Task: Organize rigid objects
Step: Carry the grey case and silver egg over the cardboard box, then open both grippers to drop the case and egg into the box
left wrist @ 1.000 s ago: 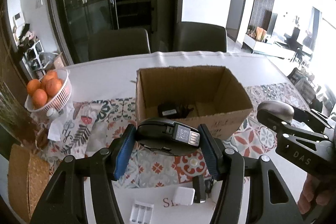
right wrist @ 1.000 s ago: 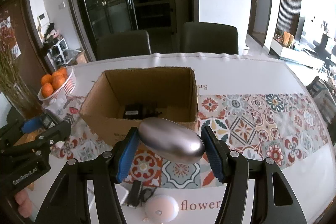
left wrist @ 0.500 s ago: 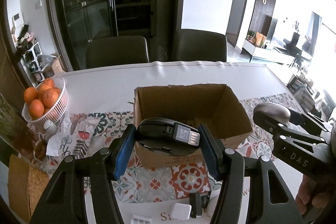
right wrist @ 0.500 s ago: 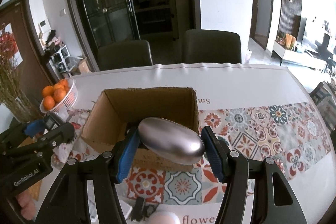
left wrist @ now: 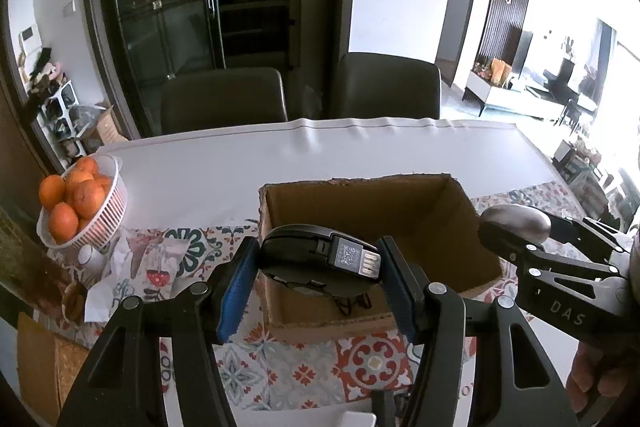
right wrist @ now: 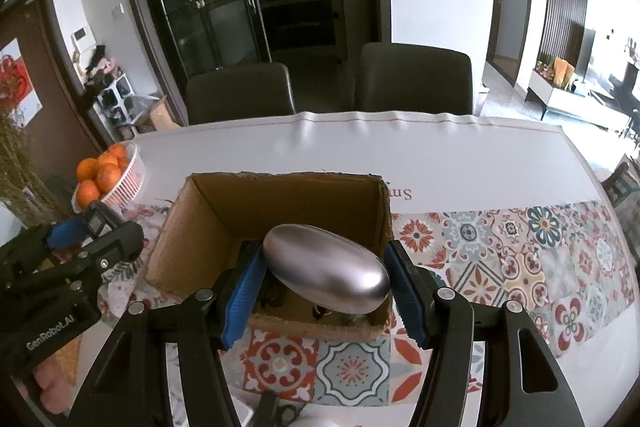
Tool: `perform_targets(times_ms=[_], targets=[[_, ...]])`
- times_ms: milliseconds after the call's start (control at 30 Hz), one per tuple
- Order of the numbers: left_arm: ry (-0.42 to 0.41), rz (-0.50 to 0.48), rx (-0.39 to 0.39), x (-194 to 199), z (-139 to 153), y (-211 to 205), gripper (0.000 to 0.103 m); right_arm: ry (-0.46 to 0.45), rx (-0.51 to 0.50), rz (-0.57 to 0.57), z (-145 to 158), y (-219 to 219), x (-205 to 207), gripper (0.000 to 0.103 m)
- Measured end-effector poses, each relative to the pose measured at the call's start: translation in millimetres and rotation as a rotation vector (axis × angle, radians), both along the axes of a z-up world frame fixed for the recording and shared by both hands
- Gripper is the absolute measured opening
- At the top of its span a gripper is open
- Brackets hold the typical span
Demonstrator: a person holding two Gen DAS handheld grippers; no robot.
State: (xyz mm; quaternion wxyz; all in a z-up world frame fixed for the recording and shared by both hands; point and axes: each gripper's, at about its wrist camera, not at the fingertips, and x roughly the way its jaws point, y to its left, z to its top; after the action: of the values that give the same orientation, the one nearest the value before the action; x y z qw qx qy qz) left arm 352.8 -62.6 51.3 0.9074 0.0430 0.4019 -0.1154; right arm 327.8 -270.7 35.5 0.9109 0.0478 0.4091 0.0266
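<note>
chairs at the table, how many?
2. Left chair and right chair stand side by side behind the table's far edge, beyond the cardboard box. Any on the near side would be out of frame.

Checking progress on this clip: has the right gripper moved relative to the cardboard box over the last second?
Yes. The right gripper, shut on the silver oval object, has advanced toward and over the cardboard box; the object now overlaps the box's opening.

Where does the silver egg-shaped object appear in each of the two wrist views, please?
Left wrist: silver egg-shaped object at the right edge, in the right gripper.
Right wrist: centre foreground, over the near part of the box.
Shared landmark: the cardboard box.
</note>
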Motion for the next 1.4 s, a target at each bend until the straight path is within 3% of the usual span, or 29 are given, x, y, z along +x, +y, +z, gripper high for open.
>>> perform_targets(times_ms=[200, 467, 900, 1000, 1400], targets=[[0.027, 0.013, 0.025, 16, -13, -5, 0.059, 0.047, 0.002, -0.008, -15, -5, 15, 0.062], [0.135, 0.025, 0.006, 38, -37, -6, 0.059, 0.108, 0.010, -0.013, -35, -7, 33, 0.062], [0.201, 0.035, 0.028, 42, -60, -7, 0.062, 0.188, 0.025, 0.012, -61, -7, 41, 0.064], [0.182, 0.039, 0.039, 40, -58, -6, 0.076, 0.196, 0.023, 0.009, -62, -7, 42, 0.069], [0.108, 0.045, 0.070, 15, -39, -3, 0.076, 0.143, 0.001, -0.012, -49, -5, 17, 0.069]])
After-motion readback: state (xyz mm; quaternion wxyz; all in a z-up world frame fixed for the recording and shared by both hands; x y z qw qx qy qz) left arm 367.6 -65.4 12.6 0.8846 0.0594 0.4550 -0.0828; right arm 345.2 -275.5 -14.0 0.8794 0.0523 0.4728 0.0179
